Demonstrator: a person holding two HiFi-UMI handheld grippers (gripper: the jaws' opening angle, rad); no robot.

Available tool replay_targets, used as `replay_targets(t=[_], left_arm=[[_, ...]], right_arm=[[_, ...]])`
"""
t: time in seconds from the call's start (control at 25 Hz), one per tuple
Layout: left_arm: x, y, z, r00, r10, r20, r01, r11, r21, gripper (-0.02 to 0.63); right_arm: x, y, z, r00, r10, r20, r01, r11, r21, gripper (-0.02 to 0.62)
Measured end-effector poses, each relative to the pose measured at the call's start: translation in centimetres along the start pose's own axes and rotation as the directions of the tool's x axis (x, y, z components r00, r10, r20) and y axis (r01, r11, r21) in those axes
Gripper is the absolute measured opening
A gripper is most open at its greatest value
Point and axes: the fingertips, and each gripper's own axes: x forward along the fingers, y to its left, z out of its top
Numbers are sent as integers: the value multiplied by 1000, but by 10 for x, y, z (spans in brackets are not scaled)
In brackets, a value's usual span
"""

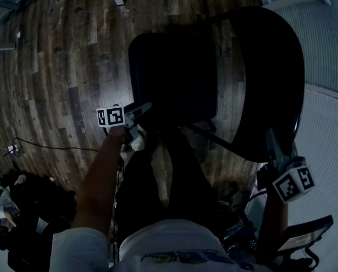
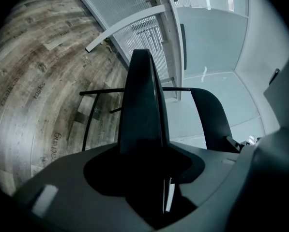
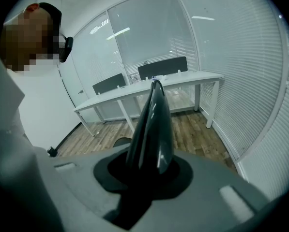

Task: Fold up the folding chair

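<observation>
Currently folding chair [image 1: 225,67] stands unfolded on wood floor [image 1: 55,67] before you. Your left gripper [image 1: 139,109] at seat [image 1: 174,78] near-left corner, jaws nearly together (thin slit, nothing clamped). Your right gripper [image 1: 270,140] beside backrest [image 1: 273,67], jaws closed, empty.

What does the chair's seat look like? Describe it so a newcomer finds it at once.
On the plank floor stands the black folding chair. Its seat is the squarish dark panel just beyond the left gripper; unlike the backrest, a curved band to its right, it is a broad slab with rounded corners.
</observation>
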Motion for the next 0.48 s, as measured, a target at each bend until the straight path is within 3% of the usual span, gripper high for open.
replay_targets(t=[0.48], left_arm=[[10,-57,-6,997,44,-58,-43,999,13,218]], right_arm=[[-17,16,16,1000,-11,17,11,1000,6,74]])
